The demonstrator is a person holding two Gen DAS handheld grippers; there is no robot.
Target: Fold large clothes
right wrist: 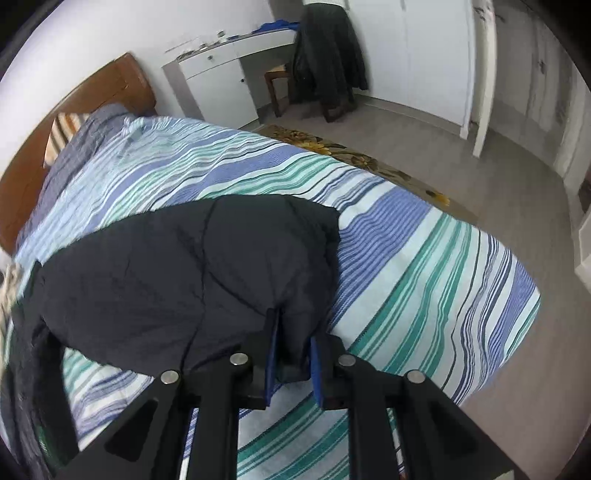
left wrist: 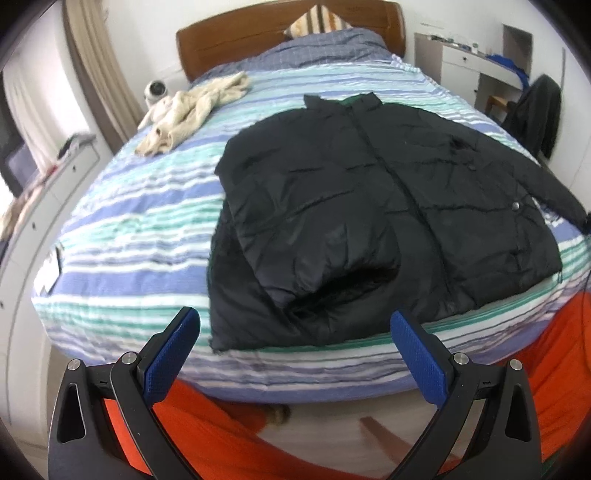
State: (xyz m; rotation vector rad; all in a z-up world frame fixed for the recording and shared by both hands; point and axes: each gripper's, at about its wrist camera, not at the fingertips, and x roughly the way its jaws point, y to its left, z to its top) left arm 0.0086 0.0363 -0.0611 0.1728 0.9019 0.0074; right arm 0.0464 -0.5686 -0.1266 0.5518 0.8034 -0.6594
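A large black puffer jacket [left wrist: 369,206] lies front up on the striped bed [left wrist: 140,221], its left sleeve folded over the body, its right sleeve stretched out to the right. My left gripper [left wrist: 295,332] is open and empty, held off the bed's near edge, just short of the jacket's hem. In the right wrist view my right gripper [right wrist: 291,339] is shut on the end of the jacket's sleeve [right wrist: 184,273] and holds it lifted a little above the bed [right wrist: 424,266].
A cream garment [left wrist: 192,110] lies crumpled at the bed's far left, near the wooden headboard [left wrist: 288,33] and a striped pillow [left wrist: 317,22]. A white desk [right wrist: 221,74] and a chair draped with a dark coat [right wrist: 328,55] stand beyond the bed. An orange cloth [left wrist: 221,443] is below.
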